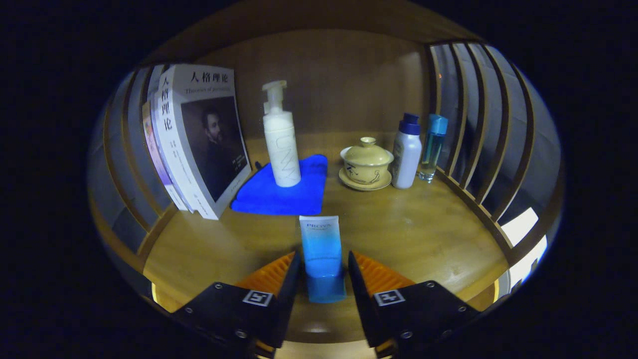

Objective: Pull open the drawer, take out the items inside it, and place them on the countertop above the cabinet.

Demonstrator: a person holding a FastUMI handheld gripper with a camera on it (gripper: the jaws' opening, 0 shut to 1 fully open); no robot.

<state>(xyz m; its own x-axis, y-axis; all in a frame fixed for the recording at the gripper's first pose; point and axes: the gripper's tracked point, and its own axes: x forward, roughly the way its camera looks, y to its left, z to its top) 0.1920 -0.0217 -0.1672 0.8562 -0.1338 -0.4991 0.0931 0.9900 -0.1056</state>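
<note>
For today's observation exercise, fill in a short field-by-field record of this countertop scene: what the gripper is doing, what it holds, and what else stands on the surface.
gripper: fingers either side of the blue tube, seemingly touching it; firm grip cannot be told
blue tube: upright between the fingers, cap down, on the wooden countertop
books: leaning against the left slatted side
pump bottle: white, standing on a blue cloth
lidded cup: on its saucer, right of the cloth
white bottle: dark cap, beside the cup
clear blue bottle: next to the right slats

Pump bottle point(280, 137) on cloth point(284, 192)
</note>
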